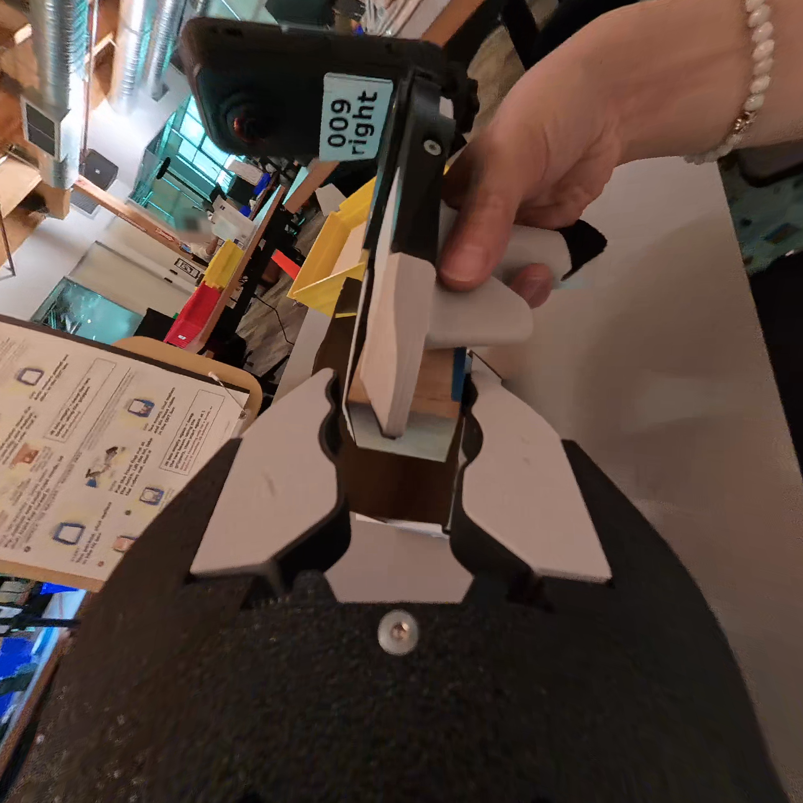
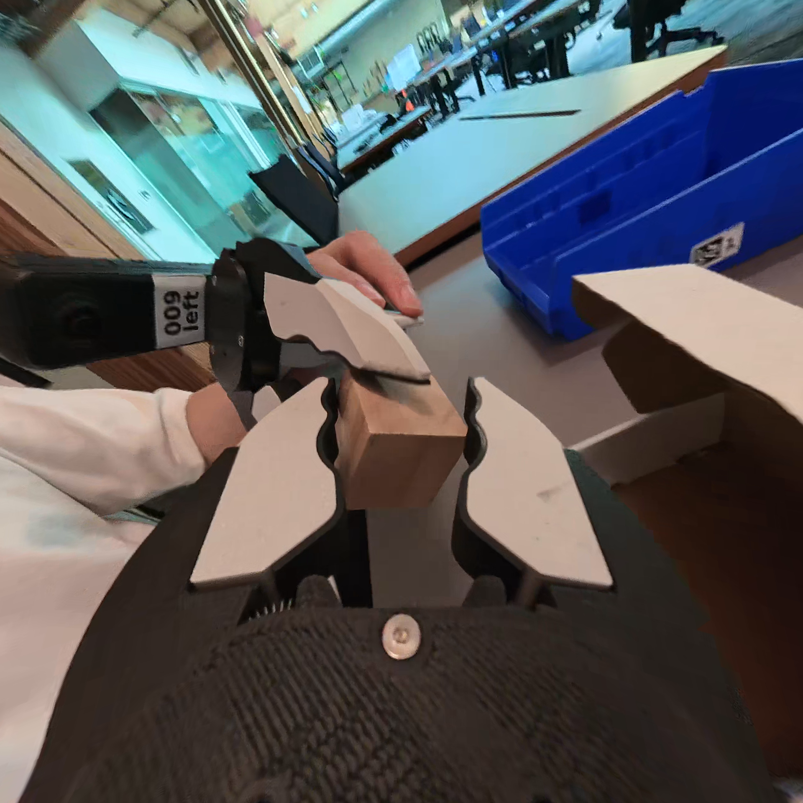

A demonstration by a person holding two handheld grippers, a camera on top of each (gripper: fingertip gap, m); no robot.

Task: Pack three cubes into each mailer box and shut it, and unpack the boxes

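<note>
Both hand-held grippers meet on one plain wooden cube (image 2: pixel 402 452) above the table (image 2: pixel 499 347): right hand-held gripper (image 2: pixel 399 417) and left hand-held gripper (image 1: pixel 399 417) each clamp it, beside an open mailer box (image 2: pixel 695 434).

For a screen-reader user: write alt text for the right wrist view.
The right gripper and the left gripper both clasp one wooden cube above a grey table. An open mailer box sits right, a blue bin behind.

Bright even indoor light, soft shadows, strong wide-angle edge distortion, motion-blurred backgrounds
</note>
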